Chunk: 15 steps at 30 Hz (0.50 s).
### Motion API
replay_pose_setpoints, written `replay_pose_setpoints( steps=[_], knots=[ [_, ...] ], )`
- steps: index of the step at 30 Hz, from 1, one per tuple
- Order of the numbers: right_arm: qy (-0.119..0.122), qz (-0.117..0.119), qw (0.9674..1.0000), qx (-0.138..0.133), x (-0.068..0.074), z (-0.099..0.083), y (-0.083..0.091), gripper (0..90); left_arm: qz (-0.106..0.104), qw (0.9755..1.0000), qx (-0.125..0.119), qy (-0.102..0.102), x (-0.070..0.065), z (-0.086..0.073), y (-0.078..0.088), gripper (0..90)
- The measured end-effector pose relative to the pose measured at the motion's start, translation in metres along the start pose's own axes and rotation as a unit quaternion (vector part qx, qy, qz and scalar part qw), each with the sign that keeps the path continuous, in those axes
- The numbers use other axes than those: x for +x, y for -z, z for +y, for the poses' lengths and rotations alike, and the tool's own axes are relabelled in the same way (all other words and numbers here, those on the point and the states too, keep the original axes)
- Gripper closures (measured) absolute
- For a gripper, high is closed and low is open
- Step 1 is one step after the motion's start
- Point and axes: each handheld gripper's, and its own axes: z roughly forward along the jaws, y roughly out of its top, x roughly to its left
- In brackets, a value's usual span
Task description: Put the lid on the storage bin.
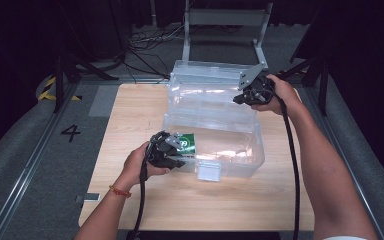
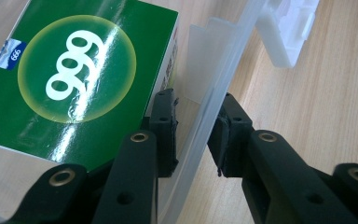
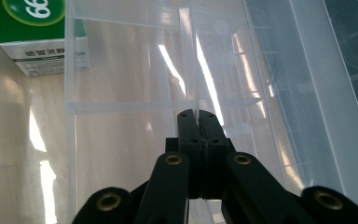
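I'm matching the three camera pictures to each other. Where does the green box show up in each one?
High view: green box at the left end of the clear plastic bin, by the left gripper.
Left gripper view: upper left.
Right gripper view: top left corner.
Shared landmark: the bin's clear wall.

A light wooden table carries the work, with a grey metal frame and loose cables at twelve o'clock.

Wooden table, light grain, standing on a grey floor. One clear plastic box rests directly on it, centre to far right, lid open toward the far edge. Near part of the tabletop is bare wood.
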Motion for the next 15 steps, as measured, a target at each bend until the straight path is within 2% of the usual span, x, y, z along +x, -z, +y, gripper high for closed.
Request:
replay_pose_setpoints(
  steps=[12, 13, 15],
  knots=[
    [0.013, -0.017, 0.9997, -0.007, 0.02, -0.001, 0.011, 90.0, -0.003, 0.9999, 0.001, 0.014, -0.001, 0.0, 0.0, 71.1],
    [0.014, -0.018, 0.9997, -0.008, 0.022, 0.0, 0.011, 90.0, -0.002, 1.0, 0.002, 0.008, -0.001, 0.0, 0.0, 70.9],
    [0.018, -0.019, 0.9996, -0.012, 0.026, 0.0, 0.012, 90.0, 0.001, 0.9999, 0.005, 0.009, -0.003, 0.001, 0.0, 70.5]
  ],
)
